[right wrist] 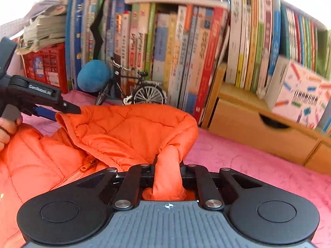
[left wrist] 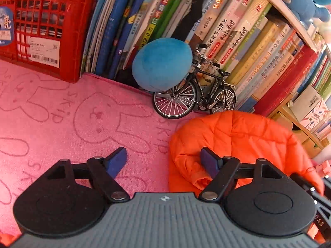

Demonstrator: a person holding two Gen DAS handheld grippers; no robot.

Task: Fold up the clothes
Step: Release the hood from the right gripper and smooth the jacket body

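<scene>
Left wrist view, left to right: red plastic crate (left wrist: 41, 31) at far left on the pink rabbit-print cloth (left wrist: 62, 124); a row of books (left wrist: 238, 41) behind; a blue plush ball (left wrist: 162, 64) leaning over a model bicycle (left wrist: 194, 95).

Orange quilted jacket (left wrist: 238, 144) lies at the right side of the cloth, in front of the books. Left gripper (left wrist: 164, 161) has its jaws apart, nothing pinched. Its left blue pad sits over bare cloth; its right pad sits over the jacket's near left edge. Whether that pad touches the fabric cannot be told.

Right wrist view, left to right: a hand (right wrist: 8, 130) holds the left gripper's handle at the far left edge; the gripper's tip lies at the rim of the jacket's hood. The jacket spreads from lower left to centre, zipper visible. Right gripper (right wrist: 168, 171) is clamped together on a fold of orange jacket fabric, which bunches up between the fingers. A wooden drawer unit (right wrist: 258, 128) stands at right.
</scene>
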